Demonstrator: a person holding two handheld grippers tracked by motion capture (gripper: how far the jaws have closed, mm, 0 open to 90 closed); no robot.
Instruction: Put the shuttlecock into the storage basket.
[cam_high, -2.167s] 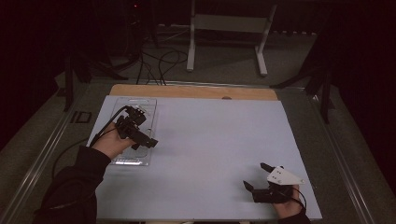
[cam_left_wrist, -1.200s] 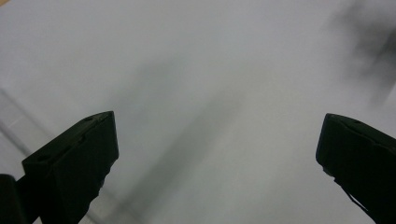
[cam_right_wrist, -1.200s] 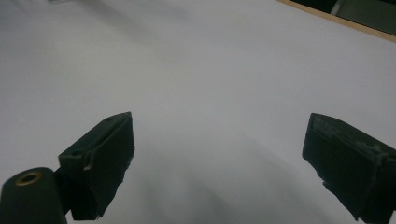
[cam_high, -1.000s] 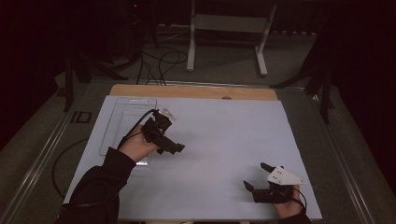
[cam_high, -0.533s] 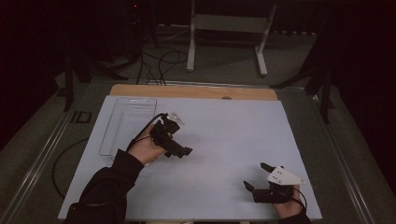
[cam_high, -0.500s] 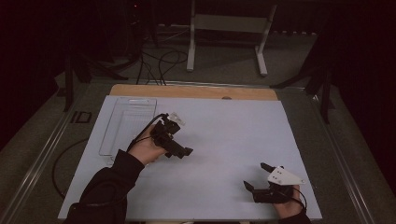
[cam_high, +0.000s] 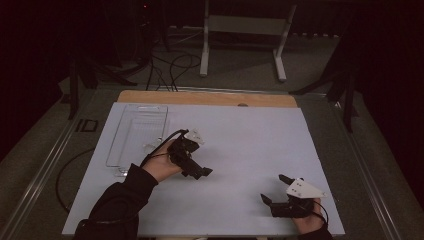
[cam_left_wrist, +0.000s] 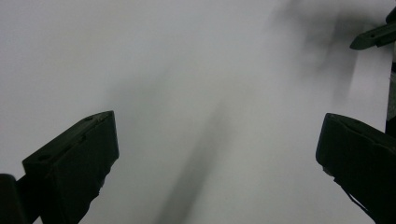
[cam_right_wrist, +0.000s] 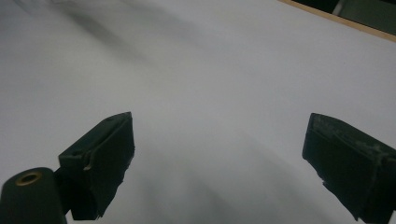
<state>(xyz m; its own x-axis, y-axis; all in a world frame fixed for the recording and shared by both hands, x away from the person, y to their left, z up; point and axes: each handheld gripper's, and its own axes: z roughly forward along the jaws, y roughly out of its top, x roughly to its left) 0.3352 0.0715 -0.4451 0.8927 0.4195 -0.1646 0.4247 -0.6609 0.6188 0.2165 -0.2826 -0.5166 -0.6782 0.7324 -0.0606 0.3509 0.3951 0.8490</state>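
— Since the earlier frames the left gripper (cam_high: 197, 172) has come away from the clear tray (cam_high: 137, 134) and travelled right, out over the bare middle of the white table sheet (cam_high: 250, 145). The right gripper (cam_high: 272, 192) has not budged from the near right corner.

— Is either one holding anything?

— No. In the left gripper view the two black jaws stand wide apart over plain white sheet, nothing between them. The right gripper view reads the same: jaws spread, empty.

— So where is the tray now?

— Lying flat at the far left of the sheet, just behind the left hand (cam_high: 162, 165), its near end close to the wrist. It looks empty, though clear plastic in this dim light makes that hard to tell.

— What could go wrong from here?

— I'd watch the black cable (cam_high: 160, 145) trailing from the left gripper. It loops back towards the tray's near end, so a quick swing of the arm could drag across that light tray and shift it. The sleeve (cam_high: 120, 200) passes close by its near corner too.

— Anything in the way?

— Not on the sheet between the grippers. Beyond the wooden edge (cam_high: 207, 97) stand a metal stand (cam_high: 245, 40) and floor cables (cam_high: 170, 65), well apart from the work.
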